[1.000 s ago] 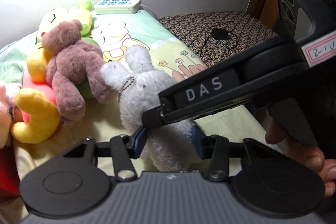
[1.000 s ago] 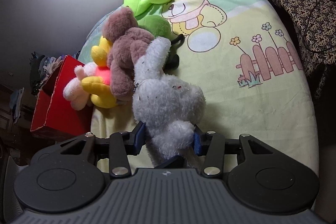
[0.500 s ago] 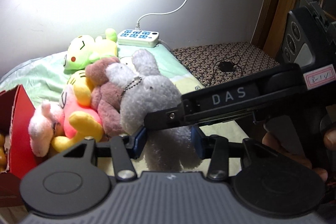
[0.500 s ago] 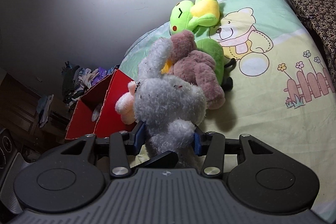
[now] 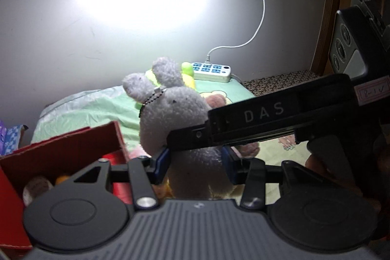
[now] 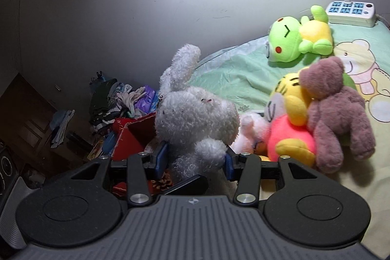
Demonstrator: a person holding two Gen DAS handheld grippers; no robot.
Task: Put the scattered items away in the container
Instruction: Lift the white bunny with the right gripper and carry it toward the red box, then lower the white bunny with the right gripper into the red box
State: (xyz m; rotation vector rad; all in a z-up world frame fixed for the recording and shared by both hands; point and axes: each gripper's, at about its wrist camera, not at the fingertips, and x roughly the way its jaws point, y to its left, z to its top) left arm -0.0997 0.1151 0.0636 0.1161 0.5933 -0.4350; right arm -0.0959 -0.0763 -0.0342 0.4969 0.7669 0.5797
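Note:
A grey-white plush rabbit (image 5: pixel 175 113) hangs in the air, gripped from both sides. My left gripper (image 5: pixel 195 165) is shut on its lower body. My right gripper (image 6: pixel 195 160) is shut on it too, with its blue pads pressed into the fur. The right gripper's long black finger (image 5: pixel 243 118) crosses in front of the rabbit in the left wrist view. The red cardboard box (image 5: pixel 73 145) stands open just left of and below the rabbit (image 6: pixel 195 118), with some items inside. In the right wrist view the box (image 6: pixel 131 135) is partly hidden behind the rabbit.
On the green bed sheet (image 6: pixel 231 74) lie a green frog plush (image 6: pixel 292 40), a brown bear (image 6: pixel 336 109), a yellow-and-pink tiger (image 6: pixel 290 138) and a small pink-white plush (image 6: pixel 251 128). A white power strip (image 6: pixel 351 14) rests by the wall. A clothes pile (image 6: pixel 121 99) sits beyond the box.
Both grippers have lifted the rabbit off the bed and carried it left, away from the other plush toys, until it hangs by the red box. Their grip has not changed.

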